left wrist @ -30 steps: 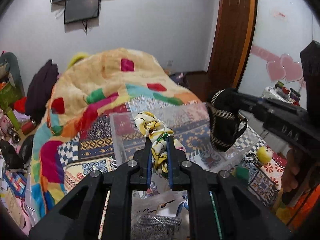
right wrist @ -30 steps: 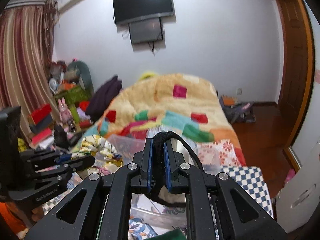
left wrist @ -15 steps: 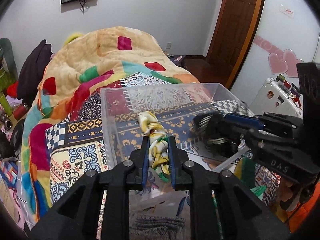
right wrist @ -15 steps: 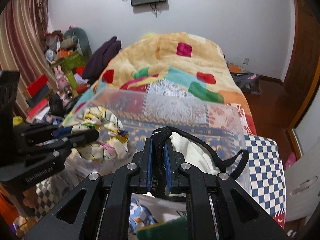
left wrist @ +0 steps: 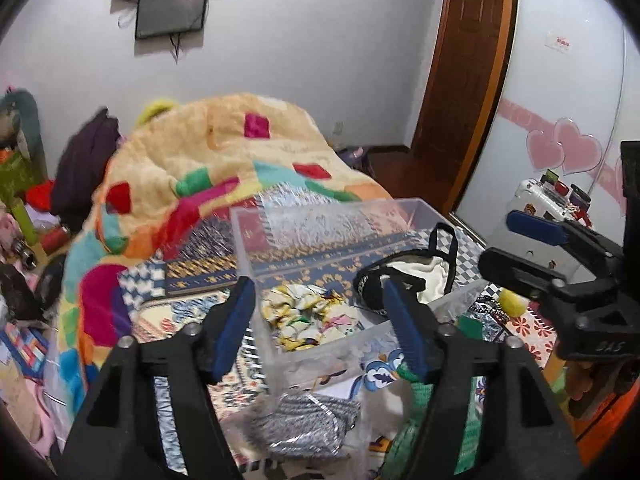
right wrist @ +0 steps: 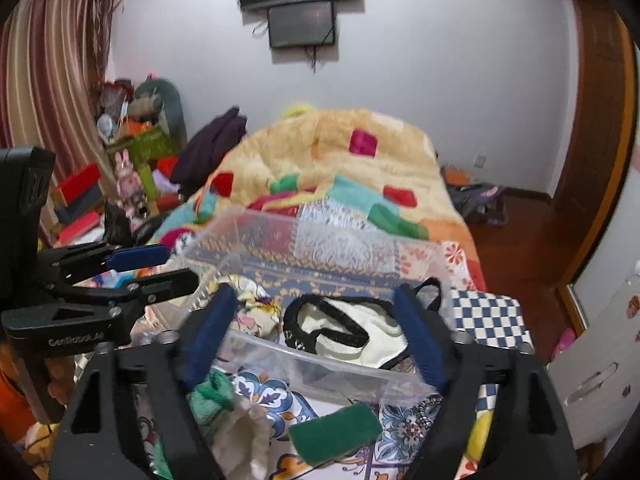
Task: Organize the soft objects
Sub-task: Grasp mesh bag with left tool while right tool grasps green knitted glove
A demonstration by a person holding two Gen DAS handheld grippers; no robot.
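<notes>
Both claws have let go since half a second ago: the left claw (left wrist: 322,322), which was clamped on the yellow patterned cloth (left wrist: 306,316), now has its blue pads spread wide apart, and the right claw (right wrist: 316,340), which was clamped on the black-trimmed white pouch (right wrist: 348,330), is spread wide too.

Each item now lies loose inside the clear plastic bin (left wrist: 320,216) on the bed. Seen from the left camera, the yellow cloth sits crumpled on the bin floor, between and just beyond the open left pads, touching neither. The pouch lies to its right in the same bin, its black strap (left wrist: 448,248) looping upward, just past the right-hand pad. Seen from the right camera, the pouch rests between the open right pads, behind the bin's near wall, with the yellow cloth at its left.

Outside the bin, close to the cameras, lie a grey knitted piece (left wrist: 304,424), a green sponge (right wrist: 334,432) and a green and white cloth (right wrist: 224,412) on a patterned sheet (right wrist: 404,420). A patchwork blanket (right wrist: 328,156) is heaped behind the bin.
</notes>
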